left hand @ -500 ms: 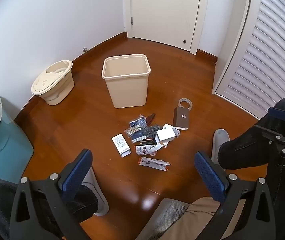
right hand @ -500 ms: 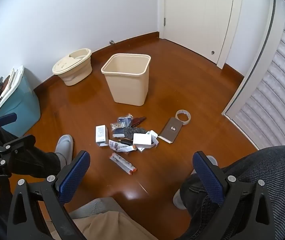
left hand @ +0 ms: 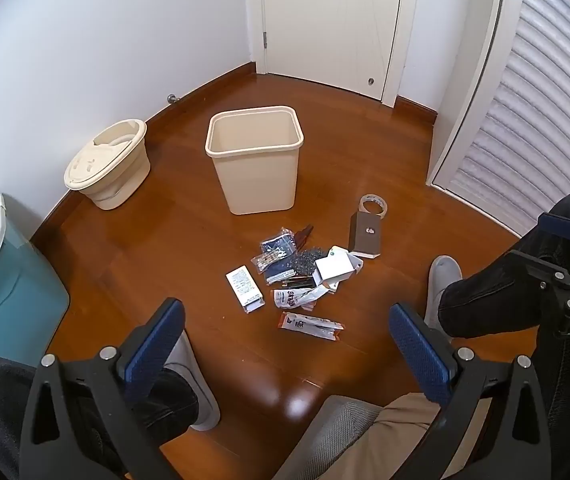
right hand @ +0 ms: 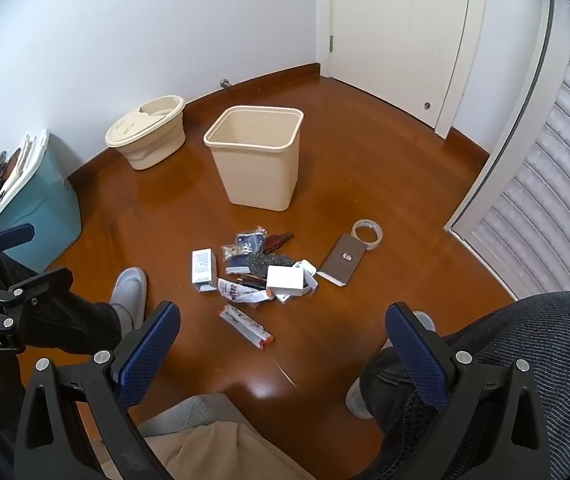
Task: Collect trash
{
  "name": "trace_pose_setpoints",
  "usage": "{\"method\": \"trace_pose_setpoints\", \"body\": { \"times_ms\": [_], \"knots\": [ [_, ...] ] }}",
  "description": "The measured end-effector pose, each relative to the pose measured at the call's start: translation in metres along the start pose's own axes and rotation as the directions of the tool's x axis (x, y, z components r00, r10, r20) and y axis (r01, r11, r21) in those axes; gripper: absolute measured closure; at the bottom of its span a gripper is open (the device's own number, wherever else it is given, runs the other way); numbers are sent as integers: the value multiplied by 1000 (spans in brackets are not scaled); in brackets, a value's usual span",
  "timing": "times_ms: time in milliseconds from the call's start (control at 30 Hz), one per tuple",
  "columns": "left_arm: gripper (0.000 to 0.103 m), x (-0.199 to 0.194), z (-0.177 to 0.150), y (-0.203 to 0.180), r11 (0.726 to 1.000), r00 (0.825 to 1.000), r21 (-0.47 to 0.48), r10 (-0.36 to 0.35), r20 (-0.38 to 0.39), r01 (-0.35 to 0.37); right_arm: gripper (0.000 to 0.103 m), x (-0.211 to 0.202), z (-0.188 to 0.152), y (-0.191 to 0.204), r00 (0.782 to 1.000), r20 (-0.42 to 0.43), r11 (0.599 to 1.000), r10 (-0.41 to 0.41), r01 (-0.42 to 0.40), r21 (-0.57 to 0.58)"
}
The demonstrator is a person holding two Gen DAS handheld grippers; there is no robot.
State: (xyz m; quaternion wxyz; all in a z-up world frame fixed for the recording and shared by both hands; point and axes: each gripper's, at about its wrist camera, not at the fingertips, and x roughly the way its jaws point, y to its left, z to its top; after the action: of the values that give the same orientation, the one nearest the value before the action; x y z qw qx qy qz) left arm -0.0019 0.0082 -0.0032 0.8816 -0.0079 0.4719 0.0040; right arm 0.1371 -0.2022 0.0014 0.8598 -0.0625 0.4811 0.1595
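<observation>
- Far left, a teal plastic storage box (left hand: 17, 300) and a round cream lidded tub (left hand: 107, 166) sit against the wall, well apart from the mess, so they're probably just room stuff and not part of the job.
- The left hand-held gripper (left hand: 287, 354) hangs wide open over the wooden floor (left hand: 165, 248) with nothing between its blue pads, tilted down at the pile, looks like it's lining up a first grab.
- The open-topped cream plastic wastebasket (left hand: 255, 168) stands upright just behind the litter, handy for short drops.
- The trash itself, a scatter of small wrappers, packets and white cardboard boxes (left hand: 297, 276), is all on the floor, none binned yet.
- A clear tape roll (left hand: 373, 205) touches a grey flat box on the right edge.
- The right hand-held gripper (right hand: 281, 350) is equally wide and empty.
</observation>
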Motion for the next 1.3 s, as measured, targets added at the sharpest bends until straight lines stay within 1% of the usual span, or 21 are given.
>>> {"method": "trace_pose_setpoints", "body": {
  "times_ms": [567,1300],
  "knots": [
    [0,1,-1,-3,1000,1000,5,10,-1,-10,0,0,1,1,1000,0,1000,-3,3,-2],
    [0,1,-1,-2,1000,1000,-2,5,-2,-5,0,1,1,2,1000,-1,1000,-6,6,-5]
  ]
}}
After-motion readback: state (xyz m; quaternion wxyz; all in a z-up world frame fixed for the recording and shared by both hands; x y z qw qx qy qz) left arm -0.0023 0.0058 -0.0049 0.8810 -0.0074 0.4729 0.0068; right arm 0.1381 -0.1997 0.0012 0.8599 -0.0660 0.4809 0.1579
